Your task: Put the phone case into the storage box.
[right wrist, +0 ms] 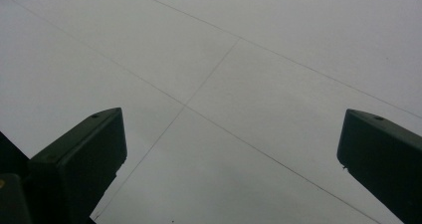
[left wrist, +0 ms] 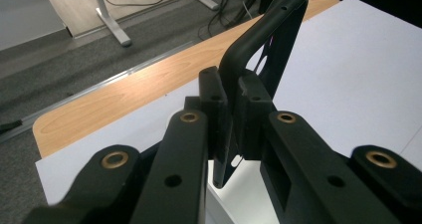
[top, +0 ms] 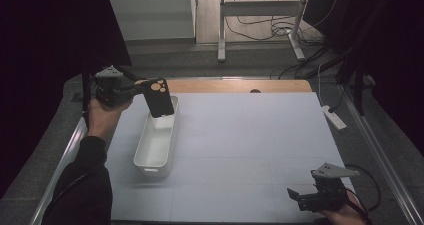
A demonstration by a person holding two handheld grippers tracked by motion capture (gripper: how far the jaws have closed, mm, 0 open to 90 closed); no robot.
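Left gripper (top: 131,89) clamped on black phone case (top: 158,98), upper left of frame, case hanging above far end of white bin (top: 156,144). Left gripper view: jaws pinch case edge (left wrist: 259,50), grip narrow. Advice: lower straight into bin, keep case clear of rim, release only once low. Bin looks empty. Right gripper (top: 295,194) lower right, jaws spread wide, holding nothing, over white table (top: 250,135).
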